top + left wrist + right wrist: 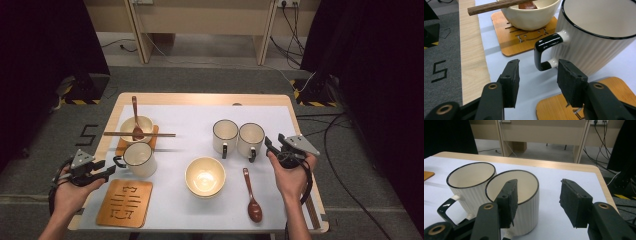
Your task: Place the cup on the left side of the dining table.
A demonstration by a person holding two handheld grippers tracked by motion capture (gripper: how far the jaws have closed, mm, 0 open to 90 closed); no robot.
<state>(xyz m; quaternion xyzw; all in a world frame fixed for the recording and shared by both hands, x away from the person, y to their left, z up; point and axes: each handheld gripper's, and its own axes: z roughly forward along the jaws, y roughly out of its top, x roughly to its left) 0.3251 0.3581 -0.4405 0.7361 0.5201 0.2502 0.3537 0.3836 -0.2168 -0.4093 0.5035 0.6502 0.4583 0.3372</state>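
My left gripper (pixel 104 172) (pixel 537 82) is open at the table's left, its jaws just short of the black handle (pixel 545 46) of a white ribbed mug (pixel 139 159) (pixel 599 37). My right gripper (pixel 270 146) (pixel 537 203) is open beside two white mugs (pixel 225 136) (pixel 250 140) standing together; the nearer mug (pixel 520 200) is by its left jaw, the other (pixel 469 182) behind it. An empty cream bowl (pixel 205 176) sits at front centre with a wooden spoon (pixel 251 197) to its right.
A second bowl (pixel 135 128) (pixel 531 16) holding a spoon rests on a wooden coaster (pixel 121 145) (pixel 521 37), with a chopstick (pixel 139 134) (pixel 499 6) across its rim. Another coaster (pixel 125 202) (pixel 554 108) lies at front left. Table edges run close to both hands.
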